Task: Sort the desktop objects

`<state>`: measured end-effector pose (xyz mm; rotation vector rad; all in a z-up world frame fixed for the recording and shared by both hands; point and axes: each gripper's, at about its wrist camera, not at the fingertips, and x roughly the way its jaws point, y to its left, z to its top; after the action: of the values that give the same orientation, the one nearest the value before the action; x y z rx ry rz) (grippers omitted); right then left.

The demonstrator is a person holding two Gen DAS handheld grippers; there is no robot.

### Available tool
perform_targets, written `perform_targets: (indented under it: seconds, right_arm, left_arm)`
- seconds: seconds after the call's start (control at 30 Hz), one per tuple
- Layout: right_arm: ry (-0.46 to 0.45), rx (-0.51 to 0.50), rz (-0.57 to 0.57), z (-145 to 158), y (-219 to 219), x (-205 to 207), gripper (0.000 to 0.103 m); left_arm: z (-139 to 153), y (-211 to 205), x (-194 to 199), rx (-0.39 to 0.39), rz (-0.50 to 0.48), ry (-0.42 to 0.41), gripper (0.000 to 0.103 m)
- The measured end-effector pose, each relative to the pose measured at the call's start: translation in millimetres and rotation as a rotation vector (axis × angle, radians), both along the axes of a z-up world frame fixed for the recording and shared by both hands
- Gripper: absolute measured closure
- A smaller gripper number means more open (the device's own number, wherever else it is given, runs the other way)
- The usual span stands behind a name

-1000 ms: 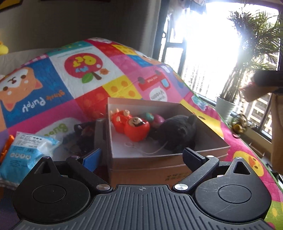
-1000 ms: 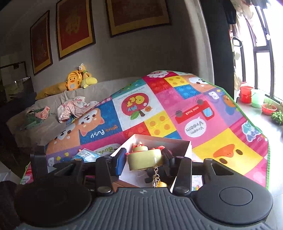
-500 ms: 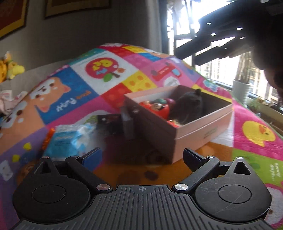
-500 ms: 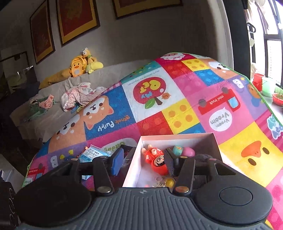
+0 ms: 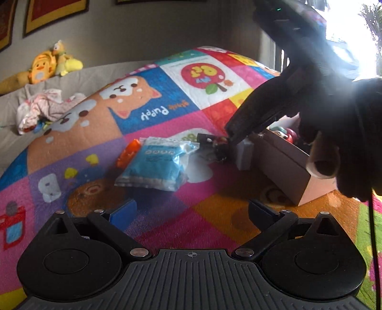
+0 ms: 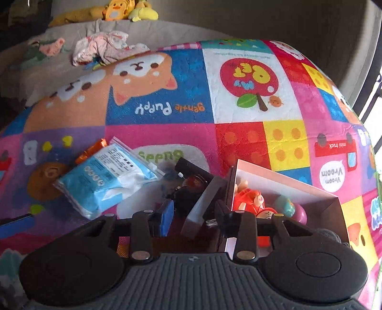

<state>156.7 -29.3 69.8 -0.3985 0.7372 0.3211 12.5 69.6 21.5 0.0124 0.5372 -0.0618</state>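
A pink cardboard box [image 6: 284, 177] stands on the colourful play mat and holds red toy figures [image 6: 249, 202] and small egg-shaped toys [image 6: 286, 206]. A grey flat slab [image 6: 205, 209] leans against the box's left wall. Dark small items [image 6: 191, 181] lie beside it. A blue plastic packet [image 6: 105, 181] and an orange piece [image 6: 92, 150] lie to the left. My right gripper [image 6: 193, 214] is open, empty, low over the slab and the box's left wall. My left gripper [image 5: 191, 209] is open and empty above the mat, short of the packet [image 5: 160, 164]. The box also shows in the left wrist view [image 5: 286, 164].
The right gripper's dark body and the gloved hand [image 5: 334, 114] fill the upper right of the left wrist view. A grey sofa with crumpled clothes [image 6: 105, 47] and yellow plush toys [image 6: 119, 9] runs behind the mat. A window is at the right.
My right gripper let the yellow round keychain go into the box, then dropped down and left toward the slab. My left gripper swung left, from the box to the packet.
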Motion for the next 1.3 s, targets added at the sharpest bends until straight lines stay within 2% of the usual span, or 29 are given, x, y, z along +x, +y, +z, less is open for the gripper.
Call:
perform_targets:
  seconds: [0.1,0.17,0.23,0.4,0.53,0.63,0.73,0.83,0.9,1.0,1.13,1.23,1.3]
  right_arm:
    - [0.031,-0.052,-0.027,-11.6,9.9,16.0,0.068]
    - [0.046,-0.088,-0.03,-18.7,14.2,22.1,0.081]
    - [0.064,-0.077,-0.022,-20.0,12.8,20.6,0.086]
    - [0.14,-0.013,0.112,-7.8,-2.9,-25.8,0.086]
    - [0.244,0.038,0.254,11.7,-22.6,-70.5,0.085]
    - [0.237,0.109,0.262,32.1,-34.8,-77.0,0.085]
    - [0.109,0.092,0.23,44.1,-27.7,-54.2,0.085]
    - [0.033,-0.016,0.225,34.0,-2.5,-10.6,0.085]
    - [0.049,-0.072,0.225,20.7,15.0,21.4,0.084]
    - [0.104,-0.087,0.182,3.1,32.4,63.1,0.076]
    - [0.129,-0.135,0.176,-15.0,47.6,93.7,0.05]
    - [0.146,-0.222,0.17,-34.1,56.7,108.4,0.05]
    - [0.16,-0.226,0.185,-38.9,59.7,109.9,0.057]
  left_arm:
    - [0.1,2.2,-2.0,-0.018,-0.004,-0.009,0.001]
    - [-0.4,3.4,-2.6,-0.027,-0.005,-0.009,0.001]
    - [-0.6,6.0,-2.1,-0.043,-0.001,-0.006,0.001]
    - [-1.2,11.4,-1.7,-0.07,0.009,0.004,0.001]
    - [-0.4,3.3,-3.3,-0.038,-0.018,0.005,0.001]
    - [-0.8,-3.7,-4.1,-0.007,-0.036,0.004,0.001]
    - [-1.1,-4.3,-4.4,-0.002,-0.044,0.004,0.001]
    - [-1.1,-1.0,-4.7,-0.018,-0.038,0.005,0.001]
    - [-1.2,1.0,-5.3,-0.03,-0.037,0.002,0.001]
    - [-0.7,2.3,-5.9,-0.041,-0.038,-0.001,0.001]
    - [-0.8,5.3,-4.4,-0.064,-0.036,0.005,0.001]
    - [-1.5,7.3,-2.5,-0.08,-0.034,0.014,0.001]
    - [-1.7,7.8,-2.4,-0.083,-0.037,0.014,0.001]
